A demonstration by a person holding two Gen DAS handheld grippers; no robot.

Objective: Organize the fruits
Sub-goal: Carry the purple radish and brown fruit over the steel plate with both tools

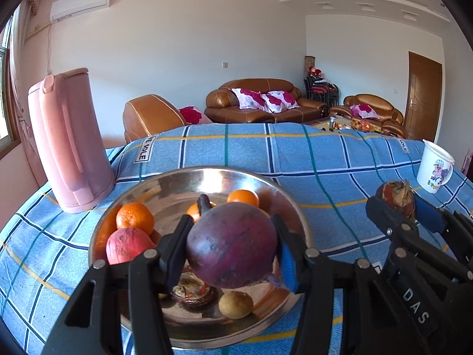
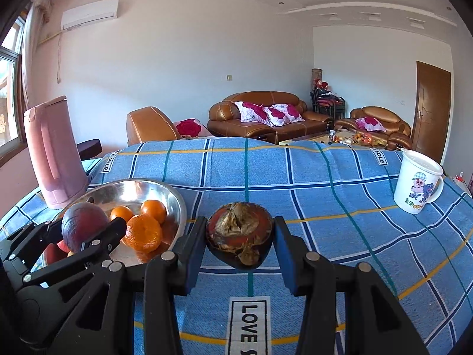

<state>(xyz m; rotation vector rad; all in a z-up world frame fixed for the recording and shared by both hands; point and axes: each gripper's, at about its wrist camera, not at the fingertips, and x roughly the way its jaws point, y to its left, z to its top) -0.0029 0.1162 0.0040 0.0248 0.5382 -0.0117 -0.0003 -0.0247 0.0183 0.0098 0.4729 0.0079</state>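
The left gripper (image 1: 232, 247) was clenched on a dark purple fruit (image 1: 232, 244), held just above the steel bowl (image 1: 283, 195) on the worktop (image 2: 325, 207) with its blue checked cloth. In the bowl lay tangerines (image 1: 134, 217), a red fruit (image 1: 127, 245), a small yellowish fruit (image 1: 235, 304) and a dark withered one (image 1: 192, 293). To the bowl's right, the right gripper (image 2: 239, 244) was clenched on a withered, reddish-brown fruit (image 2: 239, 236), held over the cloth. A pink kettle (image 1: 68, 142) stood behind the bowl, and a white cartoon mug (image 2: 418, 182) stood far right.
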